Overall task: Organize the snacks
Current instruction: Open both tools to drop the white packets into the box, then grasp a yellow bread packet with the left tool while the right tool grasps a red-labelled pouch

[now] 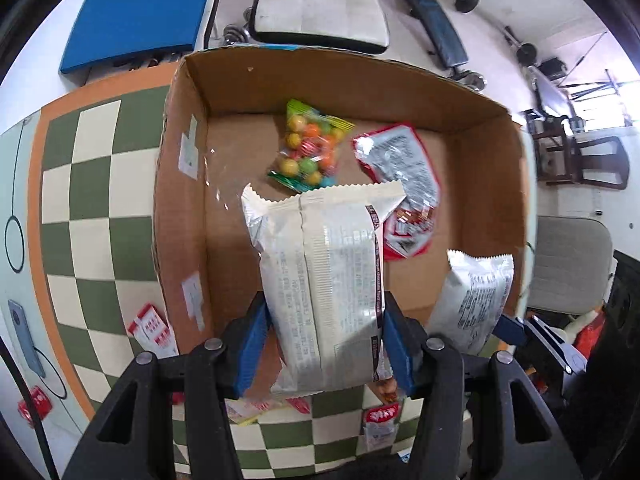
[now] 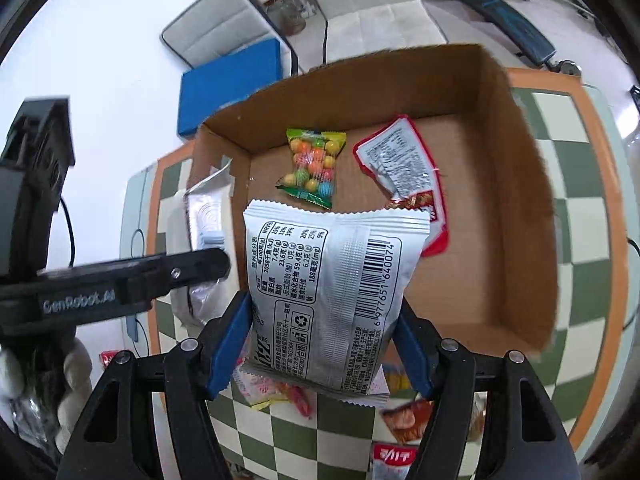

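Observation:
An open cardboard box (image 1: 180, 184) (image 2: 516, 184) stands on the checkered table. Inside lie a bag of coloured candy balls (image 1: 310, 148) (image 2: 314, 166) and a red-and-silver packet (image 1: 404, 176) (image 2: 404, 168). My left gripper (image 1: 324, 340) is shut on a white snack packet (image 1: 324, 280), held over the box's near edge. My right gripper (image 2: 324, 332) is shut on a silver packet with a barcode (image 2: 332, 280), also over the near edge. That packet also shows at the right of the left wrist view (image 1: 476, 300).
Several small snack packets lie on the green-and-cream checkered cloth (image 1: 88, 200) in front of the box (image 1: 154, 330) (image 2: 404, 420). A blue pad (image 1: 140, 16) and white chairs (image 1: 324, 4) stand behind the table. A phone (image 1: 26, 336) lies at the left.

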`<state>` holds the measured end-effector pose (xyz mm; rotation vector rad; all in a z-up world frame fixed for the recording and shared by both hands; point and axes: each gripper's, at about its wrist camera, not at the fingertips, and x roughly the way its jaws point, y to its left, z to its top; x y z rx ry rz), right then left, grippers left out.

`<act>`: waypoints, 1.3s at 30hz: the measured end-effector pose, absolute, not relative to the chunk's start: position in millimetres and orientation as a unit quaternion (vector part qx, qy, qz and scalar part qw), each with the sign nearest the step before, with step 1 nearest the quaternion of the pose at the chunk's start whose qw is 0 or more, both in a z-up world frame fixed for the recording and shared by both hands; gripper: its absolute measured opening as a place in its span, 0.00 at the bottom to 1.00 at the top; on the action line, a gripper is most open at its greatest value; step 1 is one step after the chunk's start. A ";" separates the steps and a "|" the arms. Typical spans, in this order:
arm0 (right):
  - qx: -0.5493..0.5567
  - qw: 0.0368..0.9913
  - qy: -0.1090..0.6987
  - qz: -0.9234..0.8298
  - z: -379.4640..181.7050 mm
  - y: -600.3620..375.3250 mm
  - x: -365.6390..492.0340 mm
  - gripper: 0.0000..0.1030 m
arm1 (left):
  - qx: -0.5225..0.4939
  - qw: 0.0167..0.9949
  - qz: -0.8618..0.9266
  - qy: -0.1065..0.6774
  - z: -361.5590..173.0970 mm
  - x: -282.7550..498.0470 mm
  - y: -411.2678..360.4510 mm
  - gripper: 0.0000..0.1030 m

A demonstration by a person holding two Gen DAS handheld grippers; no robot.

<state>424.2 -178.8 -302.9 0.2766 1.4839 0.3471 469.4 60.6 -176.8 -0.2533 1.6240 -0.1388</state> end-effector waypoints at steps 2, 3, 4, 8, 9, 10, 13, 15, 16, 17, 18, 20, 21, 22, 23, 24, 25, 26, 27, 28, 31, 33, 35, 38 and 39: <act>0.122 0.708 0.677 0.160 -313.4 -173.6 432.0 0.68 | -0.103 0.670 -0.055 0.733 -181.8 475.2 59.6 0.51; 0.119 0.706 0.679 0.163 -319.3 -171.1 434.0 0.69 | -0.100 0.667 -0.058 0.736 -184.3 477.7 58.3 0.51; 0.115 0.703 0.683 0.164 -324.9 -168.0 437.2 0.69 | -0.096 0.662 -0.064 0.740 -187.3 479.5 56.8 0.52; 0.096 0.685 0.704 0.162 -345.6 -156.9 448.0 0.70 | -0.082 0.642 -0.054 0.761 -202.4 481.8 56.1 0.59; 0.093 0.685 0.704 0.162 -348.4 -155.5 448.8 0.71 | -0.077 0.644 -0.047 0.760 -203.5 481.5 57.2 0.68; 0.093 0.683 0.706 0.164 -351.0 -154.1 449.9 0.76 | -0.077 0.645 -0.043 0.759 -204.1 481.2 58.7 0.70; 0.081 0.683 0.707 0.162 -353.7 -151.2 450.3 0.77 | -0.092 0.649 -0.042 0.754 -202.3 479.1 64.0 0.71; 0.075 0.683 0.708 0.161 -354.9 -150.3 449.4 0.78 | -0.097 0.654 -0.041 0.749 -198.0 475.9 66.5 0.71; 0.078 0.684 0.708 0.158 -356.0 -151.2 449.7 0.78 | -0.096 0.657 -0.043 0.747 -195.1 474.1 67.4 0.71; 0.080 0.684 0.707 0.158 -357.0 -151.3 450.0 0.78 | -0.097 0.660 -0.043 0.744 -192.0 472.7 68.9 0.71; 0.081 0.686 0.706 0.156 -357.9 -151.4 450.4 0.79 | -0.098 0.664 -0.041 0.740 -186.7 469.3 70.7 0.71; 0.075 0.692 0.703 0.149 -352.2 -153.0 446.5 0.79 | -0.103 0.672 -0.040 0.732 -178.4 464.8 74.3 0.71; 0.072 0.696 0.700 0.147 -347.5 -153.8 443.8 0.79 | -0.109 0.677 -0.041 0.726 -170.8 460.2 76.4 0.71; 0.069 0.701 0.695 0.144 -343.3 -154.3 441.6 0.80 | -0.113 0.682 -0.041 0.722 -166.7 457.4 78.5 0.71; 0.066 0.705 0.691 0.143 -337.8 -154.7 438.8 0.80 | -0.118 0.690 -0.040 0.713 -157.8 452.3 80.6 0.71; 0.065 0.709 0.688 0.142 -333.8 -154.9 436.8 0.80 | -0.117 0.696 -0.038 0.707 -151.3 449.0 81.7 0.71; 0.064 0.712 0.686 0.139 -329.0 -155.4 434.4 0.80 | -0.114 0.704 -0.034 0.701 -144.1 445.0 82.9 0.71; 0.062 0.716 0.681 0.137 -322.4 -156.5 430.9 0.80 | -0.112 0.712 -0.028 0.693 -137.4 440.0 83.6 0.71; 0.060 0.721 0.676 0.137 -316.0 -157.0 427.6 0.80 | -0.108 0.722 -0.021 0.684 -129.1 433.5 84.6 0.71; 0.056 0.727 0.671 0.137 -309.6 -157.3 424.1 0.80 | -0.105 0.730 -0.016 0.676 -122.7 427.9 84.9 0.71; 0.050 0.742 0.655 0.135 -290.6 -159.6 411.3 0.80 | -0.098 0.752 -0.003 0.651 -102.0 408.7 86.5 0.71; 0.054 0.750 0.645 0.135 -276.5 -162.8 400.8 0.80 | -0.094 0.767 0.004 0.635 -88.6 395.4 86.6 0.71; 0.055 0.760 0.634 0.136 -261.8 -165.9 389.6 0.80 | -0.090 0.779 0.012 0.620 -77.0 381.9 86.4 0.71; 0.058 0.774 0.616 0.136 -241.8 -171.4 370.3 0.81 | -0.083 0.794 0.030 0.602 -62.1 357.9 87.0 0.71; 0.062 0.776 0.613 0.135 -237.5 -173.7 364.0 0.81 | -0.086 0.796 0.035 0.599 -59.4 347.9 88.0 0.71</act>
